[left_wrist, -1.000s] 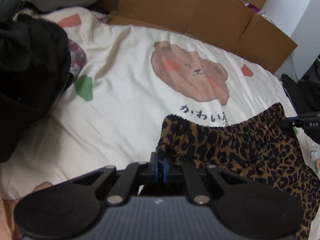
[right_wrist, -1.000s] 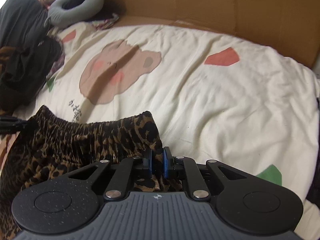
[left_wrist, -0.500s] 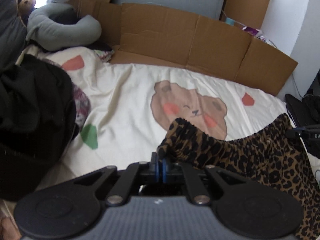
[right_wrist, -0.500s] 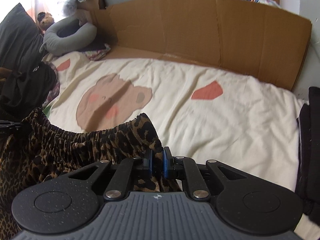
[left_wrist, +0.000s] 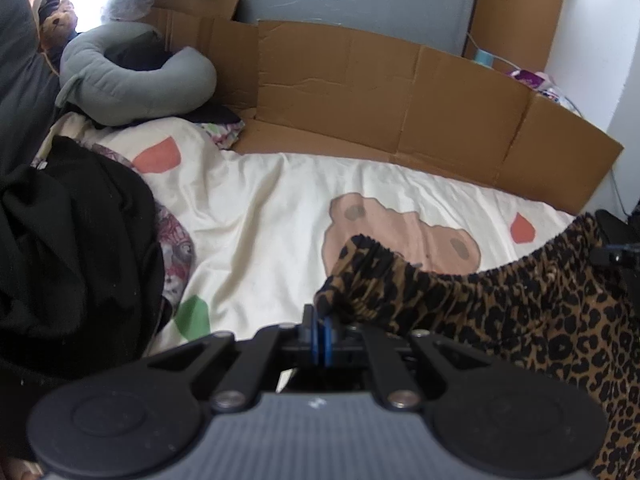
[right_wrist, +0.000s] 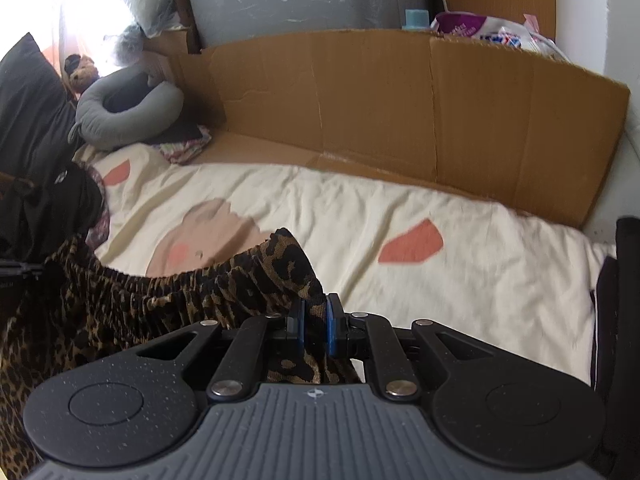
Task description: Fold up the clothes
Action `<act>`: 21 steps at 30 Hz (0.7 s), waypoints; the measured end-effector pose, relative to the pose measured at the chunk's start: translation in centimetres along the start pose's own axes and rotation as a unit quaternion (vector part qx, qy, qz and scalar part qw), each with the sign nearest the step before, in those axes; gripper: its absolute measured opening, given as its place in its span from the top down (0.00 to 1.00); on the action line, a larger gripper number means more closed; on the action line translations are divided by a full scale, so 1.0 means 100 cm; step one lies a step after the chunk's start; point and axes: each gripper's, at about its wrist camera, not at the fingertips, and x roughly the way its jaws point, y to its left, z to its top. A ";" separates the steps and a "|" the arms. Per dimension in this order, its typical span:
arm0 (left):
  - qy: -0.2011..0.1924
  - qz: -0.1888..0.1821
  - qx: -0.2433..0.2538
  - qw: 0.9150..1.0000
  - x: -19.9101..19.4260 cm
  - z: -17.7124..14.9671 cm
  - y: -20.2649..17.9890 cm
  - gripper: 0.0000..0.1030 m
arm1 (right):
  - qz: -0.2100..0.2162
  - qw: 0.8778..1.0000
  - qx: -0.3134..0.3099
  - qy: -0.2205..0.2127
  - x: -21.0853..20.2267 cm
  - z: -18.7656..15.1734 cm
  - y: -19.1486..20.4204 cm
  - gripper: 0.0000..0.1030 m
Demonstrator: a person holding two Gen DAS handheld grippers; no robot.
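Pinching leopard-print garment (left_wrist: 500,304), both fingers clamped | white bag (right_wrist: 480,30) only in right view

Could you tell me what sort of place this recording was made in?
Most likely a bedroom: the work surface is a bed with a cream bear-print sheet, a grey neck pillow and teddy bear at its head, and clothes piled alongside.

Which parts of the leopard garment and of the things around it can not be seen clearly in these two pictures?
- Leopard-print garment: lower part cut off by the frame edge and the left gripper; skirt or shorts, unclear.
- Right wrist view: right gripper hides the fabric below its pinch.
- Black clothes pile: individual items indistinguishable, folds too dark.
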 end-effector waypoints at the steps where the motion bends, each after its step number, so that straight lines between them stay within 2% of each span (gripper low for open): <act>1: 0.001 0.002 -0.003 1.000 0.003 0.002 0.001 0.97 | 0.000 1.000 -0.001 -0.002 0.002 0.005 0.000 0.92; 12: 0.017 0.004 -0.034 0.999 0.033 0.025 0.004 0.97 | -0.007 1.000 0.000 0.000 0.027 0.029 -0.004 0.92; 17: 0.017 0.006 -0.021 1.000 0.046 0.035 -0.005 0.97 | -0.015 1.000 -0.006 0.014 0.042 0.034 -0.014 0.92; 21: 0.019 0.011 -0.004 1.000 0.057 0.044 -0.011 0.97 | -0.027 0.998 -0.050 0.030 0.059 0.041 -0.013 0.91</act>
